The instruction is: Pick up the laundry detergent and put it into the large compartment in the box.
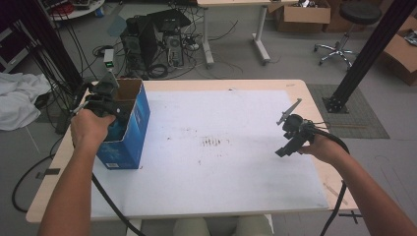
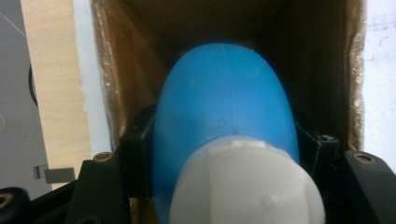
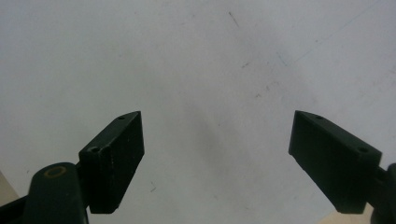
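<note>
Overhead, in the high view, the left gripper point(image 1: 109, 105) sits in the person's left hand point(image 1: 90, 127) at the open top of a blue cardboard box point(image 1: 129, 129), which stands upright near the left edge of the tabletop point(image 1: 221, 147). Its jaws point down into the box, so that view does not show what they hold. Well apart, near the right edge, the right gripper point(image 1: 290, 142) is held in the right hand point(image 1: 322, 147) just above the white sheet that covers the tabletop, with nothing between its jaws. A black cable trails from each gripper toward the near edge.

Next, the left gripper view looks straight down into the box point(image 2: 121, 70), whose brown inner walls rise on all sides. A blue bottle point(image 2: 224, 107) with a white cap point(image 2: 247, 186) sits between the two black jaws, cap toward the camera and rounded body pointing into the box. The jaws are clamped on its sides just beyond the cap. Light wood and white sheet show outside the box wall on the left.

Lastly, the right gripper view shows its own jaws point(image 3: 217, 158) standing wide apart over the bare white sheet point(image 3: 196, 60), which carries a few faint scratches and specks.
</note>
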`<state>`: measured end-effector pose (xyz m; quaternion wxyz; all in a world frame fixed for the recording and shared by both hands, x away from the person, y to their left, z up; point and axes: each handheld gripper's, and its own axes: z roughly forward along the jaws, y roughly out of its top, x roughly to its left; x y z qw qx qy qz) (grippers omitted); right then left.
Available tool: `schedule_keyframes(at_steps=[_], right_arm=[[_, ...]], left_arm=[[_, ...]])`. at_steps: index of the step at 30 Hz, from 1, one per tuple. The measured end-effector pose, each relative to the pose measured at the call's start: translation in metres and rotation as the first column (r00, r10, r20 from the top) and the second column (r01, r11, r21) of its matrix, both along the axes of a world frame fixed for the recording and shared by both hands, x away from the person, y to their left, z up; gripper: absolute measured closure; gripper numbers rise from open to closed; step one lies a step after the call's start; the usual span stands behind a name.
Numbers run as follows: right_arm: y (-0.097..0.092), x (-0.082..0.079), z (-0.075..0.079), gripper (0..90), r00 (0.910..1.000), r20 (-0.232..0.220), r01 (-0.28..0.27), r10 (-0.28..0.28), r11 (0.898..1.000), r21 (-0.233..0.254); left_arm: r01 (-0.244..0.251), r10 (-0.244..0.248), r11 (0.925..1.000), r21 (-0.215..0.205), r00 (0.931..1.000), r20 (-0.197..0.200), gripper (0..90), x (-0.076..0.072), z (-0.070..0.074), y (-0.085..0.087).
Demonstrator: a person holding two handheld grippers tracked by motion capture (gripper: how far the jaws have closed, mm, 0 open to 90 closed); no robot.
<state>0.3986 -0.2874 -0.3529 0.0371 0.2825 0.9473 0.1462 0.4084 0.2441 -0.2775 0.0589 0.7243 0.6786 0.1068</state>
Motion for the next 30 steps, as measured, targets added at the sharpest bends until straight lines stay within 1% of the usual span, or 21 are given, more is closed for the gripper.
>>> schedule_keyframes(at_steps=[3, 4, 11, 16, 19, 20, 21, 22, 27, 28, 30], right_arm=[[0.0, 0.0004, 0.0, 18.0, 1.0, 0.0, 0.001, -0.001, 1.0, 0.001], [0.0001, 0.0002, 0.0001, 18.0, 1.0, 0.001, 0.001, -0.001, 1.0, 0.001], [-0.001, 0.0006, -0.0011, 18.0, 1.0, 0.003, 0.002, -0.002, 1.0, -0.001], [0.0016, 0.0004, -0.0014, 18.0, 1.0, 0.001, -0.004, 0.005, 1.0, -0.006], [0.0024, 0.0005, -0.0017, 18.0, 1.0, -0.005, -0.004, 0.004, 1.0, -0.01], [0.0027, 0.0004, -0.0016, 18.0, 1.0, -0.003, -0.005, 0.005, 1.0, -0.01], [0.0031, 0.0004, -0.0017, 18.1, 1.0, -0.003, -0.007, 0.007, 1.0, -0.008], [0.0037, 0.0, -0.0017, 18.1, 1.0, -0.004, -0.006, 0.006, 1.0, -0.008], [0.0042, -0.0006, -0.0013, 18.1, 0.9999, -0.005, -0.012, 0.012, 1.0, -0.012], [0.0041, -0.0006, -0.0012, 18.1, 0.9999, -0.002, -0.014, 0.013, 1.0, -0.012], [0.0035, -0.0019, -0.0006, 18.4, 0.9999, -0.007, -0.009, 0.009, 1.0, -0.013]], left_arm=[[-0.001, 0.001, 1.0, -0.005, 1.0, -0.006, 38.1, 0.0003, -0.0043, -0.0003], [0.0, 0.0, 1.0, -0.007, 1.0, 0.001, 38.1, 0.0001, -0.0052, -0.0002], [-0.007, 0.006, 0.9998, -0.017, 0.9999, -0.009, 38.0, -0.0002, -0.0053, 0.0021], [-0.022, 0.022, 0.9994, -0.029, 0.9997, 0.006, 37.6, -0.0015, -0.0064, 0.0041], [-0.026, 0.026, 0.9992, -0.03, 0.9997, 0.003, 37.4, -0.0017, -0.0061, 0.0046], [-0.035, 0.036, 0.9986, -0.039, 0.9993, 0.009, 37.0, -0.002, -0.006, 0.0056], [-0.035, 0.036, 0.9986, -0.039, 0.9993, 0.009, 35.7, -0.002, -0.006, 0.0056], [-0.042, 0.042, 0.9977, -0.054, 0.9991, 0.01, 33.7, -0.002, -0.0062, 0.0063], [-0.041, 0.042, 0.9978, -0.053, 0.999, 0.015, 31.8, -0.0023, -0.0053, 0.0049], [-0.045, 0.046, 0.9973, -0.058, 0.9988, 0.018, 31.8, -0.0026, -0.0047, 0.0052], [-0.039, 0.04, 0.9976, -0.057, 0.9991, 0.017, 31.6, -0.0036, -0.0022, 0.0054]])
